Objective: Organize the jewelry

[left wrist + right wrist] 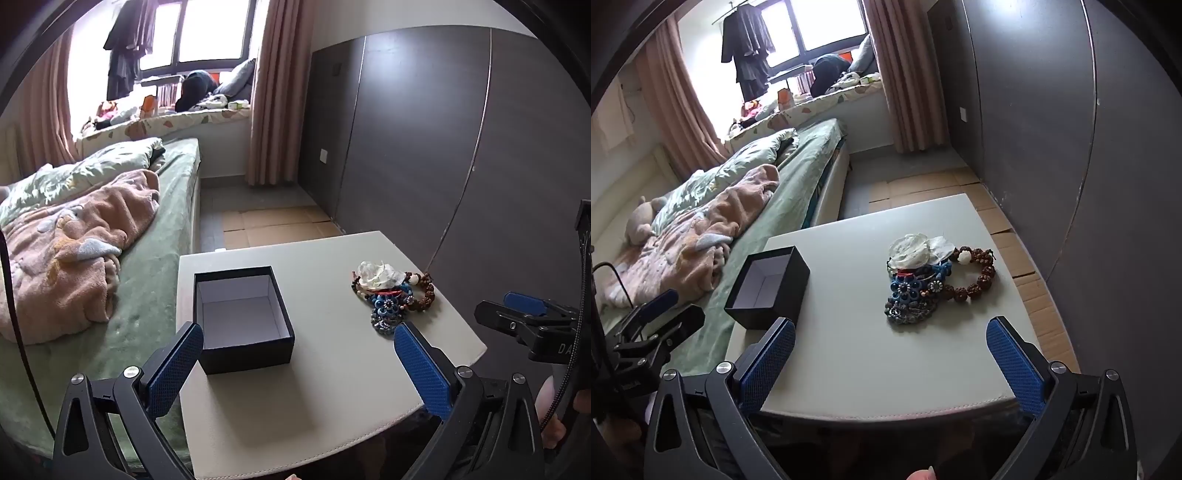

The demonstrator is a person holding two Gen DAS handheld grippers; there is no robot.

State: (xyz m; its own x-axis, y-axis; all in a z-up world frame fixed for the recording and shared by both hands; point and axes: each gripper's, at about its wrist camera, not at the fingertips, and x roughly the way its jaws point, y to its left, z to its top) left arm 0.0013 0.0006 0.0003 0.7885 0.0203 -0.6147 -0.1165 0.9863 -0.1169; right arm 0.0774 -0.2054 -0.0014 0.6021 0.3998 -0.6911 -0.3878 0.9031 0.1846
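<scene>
An open, empty black box (242,317) with a white inside stands on the left of the pale table (332,387); it also shows in the right wrist view (768,288). A pile of jewelry (393,295) lies at the table's right: a white fabric flower (910,249), blue flower pieces (908,290) and a brown bead bracelet (975,275). My left gripper (299,343) is open and empty, near the box's front. My right gripper (891,341) is open and empty, in front of the pile, apart from it.
A bed (147,266) with a green sheet and a pink blanket (74,251) lies left of the table. Dark wardrobe doors (443,129) stand at the right. Cardboard (273,221) covers the floor beyond the table.
</scene>
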